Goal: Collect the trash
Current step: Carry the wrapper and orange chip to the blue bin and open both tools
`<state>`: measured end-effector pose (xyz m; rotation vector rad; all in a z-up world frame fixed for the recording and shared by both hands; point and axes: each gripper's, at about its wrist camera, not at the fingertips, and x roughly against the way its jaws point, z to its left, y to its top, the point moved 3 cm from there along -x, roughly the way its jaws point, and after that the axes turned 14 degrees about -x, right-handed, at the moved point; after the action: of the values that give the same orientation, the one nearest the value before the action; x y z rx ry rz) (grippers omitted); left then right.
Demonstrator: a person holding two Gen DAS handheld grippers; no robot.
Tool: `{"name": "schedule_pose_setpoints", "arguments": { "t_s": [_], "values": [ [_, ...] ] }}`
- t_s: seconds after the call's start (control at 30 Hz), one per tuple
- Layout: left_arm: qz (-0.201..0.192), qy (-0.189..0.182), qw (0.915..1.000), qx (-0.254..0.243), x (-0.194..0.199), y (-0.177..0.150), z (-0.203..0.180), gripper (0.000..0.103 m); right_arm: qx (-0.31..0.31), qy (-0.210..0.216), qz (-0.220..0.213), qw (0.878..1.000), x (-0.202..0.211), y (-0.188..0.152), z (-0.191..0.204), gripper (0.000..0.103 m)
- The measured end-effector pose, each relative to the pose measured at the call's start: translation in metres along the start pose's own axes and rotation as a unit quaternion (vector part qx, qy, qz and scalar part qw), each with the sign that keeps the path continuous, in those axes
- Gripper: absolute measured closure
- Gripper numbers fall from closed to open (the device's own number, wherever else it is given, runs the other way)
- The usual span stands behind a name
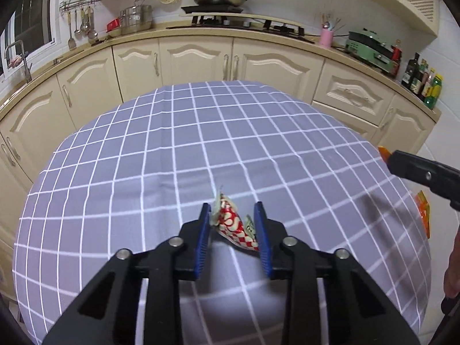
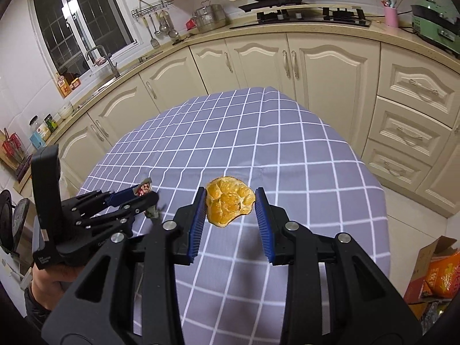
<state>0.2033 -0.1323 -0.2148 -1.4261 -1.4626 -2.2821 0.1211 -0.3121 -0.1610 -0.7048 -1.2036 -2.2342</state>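
Note:
My left gripper (image 1: 233,212) is shut on a crumpled red-and-white wrapper (image 1: 234,225) and holds it above the table with the grey checked cloth (image 1: 172,149). From the right wrist view the left gripper (image 2: 143,194) shows at the left with the wrapper (image 2: 143,189) between its tips. My right gripper (image 2: 230,198) is shut on an orange peel (image 2: 230,201) and holds it above the cloth (image 2: 258,143). In the left wrist view the right gripper's finger (image 1: 422,172) shows at the right edge with a bit of the peel (image 1: 383,152) at its tip.
Cream kitchen cabinets (image 1: 195,60) and a counter with a stove (image 1: 247,24) curve around behind the table. A cardboard box with orange packets (image 2: 437,273) stands on the floor at the right. A sink and window (image 2: 80,23) are at the left.

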Motion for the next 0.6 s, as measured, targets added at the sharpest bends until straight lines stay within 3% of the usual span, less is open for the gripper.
{"name": "schedule_pose_setpoints", "arguments": {
  "t_s": [0.13,0.43,0.6],
  "values": [
    [-0.006,-0.011,0.9998,-0.016,0.009,-0.007,-0.020,0.090,-0.008,-0.004,-0.007,1.000,0.014,-0.005,-0.009,0.069],
    [-0.022,-0.032,0.9990,-0.021,0.028,-0.016,-0.050,0.090,-0.017,-0.006,-0.025,1.000,0.042,-0.010,-0.022,0.069],
    [-0.059,-0.043,0.9971,-0.024,0.055,-0.003,-0.072,0.090,-0.029,-0.015,-0.053,0.998,0.072,-0.008,-0.038,0.069]
  ]
}}
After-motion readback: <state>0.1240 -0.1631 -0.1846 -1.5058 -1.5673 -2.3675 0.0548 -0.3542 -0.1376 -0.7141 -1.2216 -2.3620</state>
